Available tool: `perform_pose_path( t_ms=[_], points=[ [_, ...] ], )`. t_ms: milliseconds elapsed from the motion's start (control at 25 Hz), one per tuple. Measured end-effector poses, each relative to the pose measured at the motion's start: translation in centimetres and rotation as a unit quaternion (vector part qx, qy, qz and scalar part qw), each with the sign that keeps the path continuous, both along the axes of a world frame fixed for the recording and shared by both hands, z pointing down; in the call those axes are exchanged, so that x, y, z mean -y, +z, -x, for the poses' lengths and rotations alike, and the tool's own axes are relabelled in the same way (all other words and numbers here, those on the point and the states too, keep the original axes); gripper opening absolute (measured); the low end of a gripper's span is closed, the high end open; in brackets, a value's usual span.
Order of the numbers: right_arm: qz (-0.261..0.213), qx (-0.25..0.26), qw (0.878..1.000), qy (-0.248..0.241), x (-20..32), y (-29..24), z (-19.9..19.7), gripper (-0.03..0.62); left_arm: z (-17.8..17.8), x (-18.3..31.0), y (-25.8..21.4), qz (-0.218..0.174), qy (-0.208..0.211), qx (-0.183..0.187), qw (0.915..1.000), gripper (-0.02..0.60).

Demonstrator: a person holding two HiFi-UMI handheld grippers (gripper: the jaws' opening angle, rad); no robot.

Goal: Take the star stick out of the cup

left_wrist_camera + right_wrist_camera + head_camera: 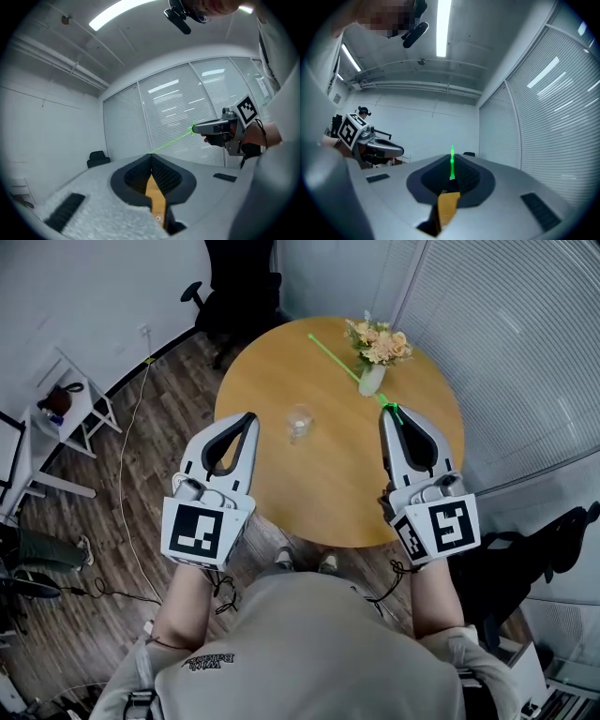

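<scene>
A thin green star stick (pixel 342 362) hangs in the air over the round wooden table (pixel 328 493), clear of the cup. My right gripper (pixel 386 414) is shut on its star end, and the shaft runs away to the far left, past the vase. In the right gripper view the green stick (pixel 452 165) stands up between the closed jaws. A clear glass cup (pixel 299 421) stands upright at the table's middle with nothing in it. Left of the cup, my left gripper (pixel 249 417) hovers with its jaws together and nothing between them. The left gripper view shows the right gripper (pixel 196 128) holding the stick (pixel 171 140).
A white vase of flowers (pixel 373 360) stands on the far side of the table, under the stick. A black office chair (pixel 234 287) is beyond the table. A white shelf (pixel 70 399) and a floor cable (pixel 127 493) lie to the left. Blinds (pixel 525 343) close the right side.
</scene>
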State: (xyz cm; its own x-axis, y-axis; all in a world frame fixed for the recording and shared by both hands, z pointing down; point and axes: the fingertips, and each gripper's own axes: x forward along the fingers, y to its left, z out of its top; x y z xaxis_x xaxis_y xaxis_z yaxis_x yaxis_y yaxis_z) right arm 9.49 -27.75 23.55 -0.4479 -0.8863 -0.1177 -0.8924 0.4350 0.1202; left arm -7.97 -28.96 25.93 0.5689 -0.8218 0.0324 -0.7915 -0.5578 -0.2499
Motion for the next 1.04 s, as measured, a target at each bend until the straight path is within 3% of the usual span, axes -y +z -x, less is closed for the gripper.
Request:
perform_pose_path(
  t_ms=[280, 560, 1040],
  points=[
    [0.011, 0.001, 1.0, 0.001, 0.0, 0.7, -0.1, 0.037, 0.0, -0.1, 0.5, -0.001, 0.009, 0.0, 1.0, 0.02],
    [-0.004, -0.071, 0.997, 0.021, -0.2, 1.2, 0.4, 0.037, 0.0, 0.1, 0.8, 0.004, 0.003, 0.007, 1.0, 0.02],
    [-0.001, -0.07, 0.997, 0.024, 0.1, 1.4, 0.1, 0.037, -0.2, 0.2, 1.0, 0.001, 0.006, 0.007, 1.0, 0.02]
  ],
)
